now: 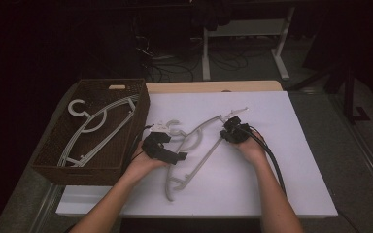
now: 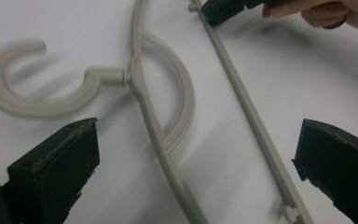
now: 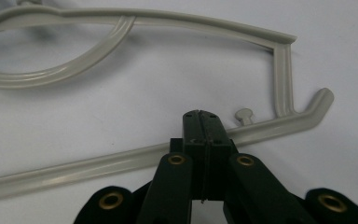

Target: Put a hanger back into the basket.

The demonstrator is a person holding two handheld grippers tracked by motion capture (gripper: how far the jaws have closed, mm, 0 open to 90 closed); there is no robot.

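1. A grey hanger [image 1: 194,145] lies flat on the white counter [image 1: 281,184], near its middle, with its hook [image 1: 174,127] pointing towards the basket [image 1: 53,165].
2. The left gripper [image 1: 167,154] hovers just over the hanger's hook end, next to the basket's right wall. In the left gripper view its jaws stand wide apart, released, with the hanger's neck, inner arc and lower bar [image 2: 251,121] on the counter between them; the pads touch nothing.
3. The right gripper [image 1: 229,132] sits at the hanger's far end, near the upturned tip [image 1: 238,112]. In the right gripper view its jaws are clenched together, pad against pad, and their tip rests at or on the lower bar [image 3: 98,165], just beside a small peg [image 3: 245,115]. Whether the bar is pinched between the pads I cannot tell; the jaws look shut with nothing between them.
4. The basket stands at the counter's left edge and holds another grey hanger [image 1: 94,128], lying slantwise inside it.
5. Both forearms come in from the bottom of the high view, and a black cable [image 1: 272,155] trails back along the right one.
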